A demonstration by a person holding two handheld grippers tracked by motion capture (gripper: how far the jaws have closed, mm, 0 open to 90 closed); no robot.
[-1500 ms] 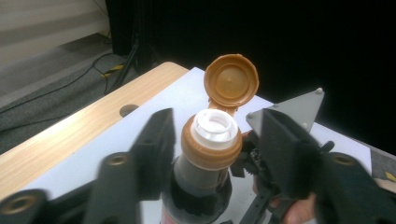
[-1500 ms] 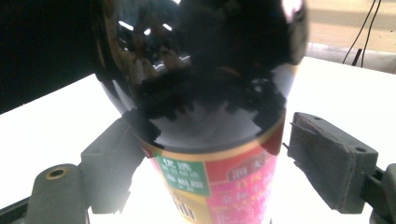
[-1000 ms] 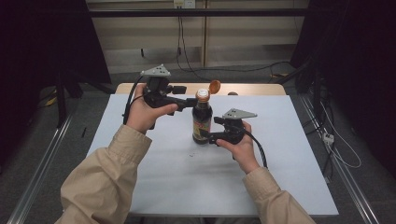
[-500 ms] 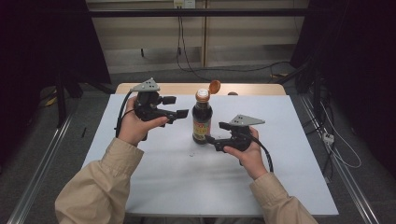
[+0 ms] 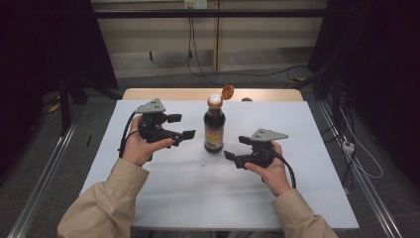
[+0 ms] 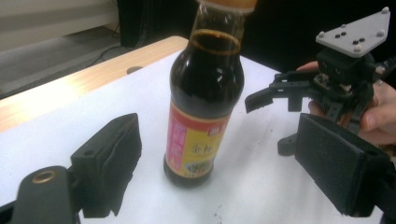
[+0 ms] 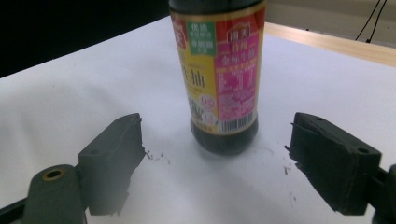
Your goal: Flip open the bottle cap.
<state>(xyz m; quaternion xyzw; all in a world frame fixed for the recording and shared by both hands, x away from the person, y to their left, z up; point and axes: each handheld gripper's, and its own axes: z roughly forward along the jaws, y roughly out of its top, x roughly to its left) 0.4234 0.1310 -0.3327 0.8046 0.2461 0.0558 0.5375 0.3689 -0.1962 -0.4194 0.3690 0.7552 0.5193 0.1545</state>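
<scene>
A dark soy sauce bottle [image 5: 214, 130] with a red and yellow label stands upright in the middle of the white table [image 5: 297, 183]. Its orange flip cap [image 5: 227, 91] is tipped open. My left gripper [image 5: 182, 126] hovers left of the bottle, apart from it. Its jaws have just been opening and nothing is between them. In the left gripper view the bottle [image 6: 205, 93] stands beyond the pads [image 6: 109, 163]. My right gripper [image 5: 236, 148] is open, low to the right of the bottle, and in its own view the bottle [image 7: 219, 74] stands ahead of the pads [image 7: 334, 158].
A wooden strip [image 5: 163, 93] runs along the table's far edge. Small dark specks [image 5: 203, 163] lie on the white top near the bottle. Cables [image 5: 356, 148] trail on the floor to the right, and a metal rail [image 5: 44, 178] runs along the left.
My left gripper has moved left and down from beside the bottle's neck. My right gripper has drawn back to the right from the bottle's lower body. The bottle stays put.
</scene>
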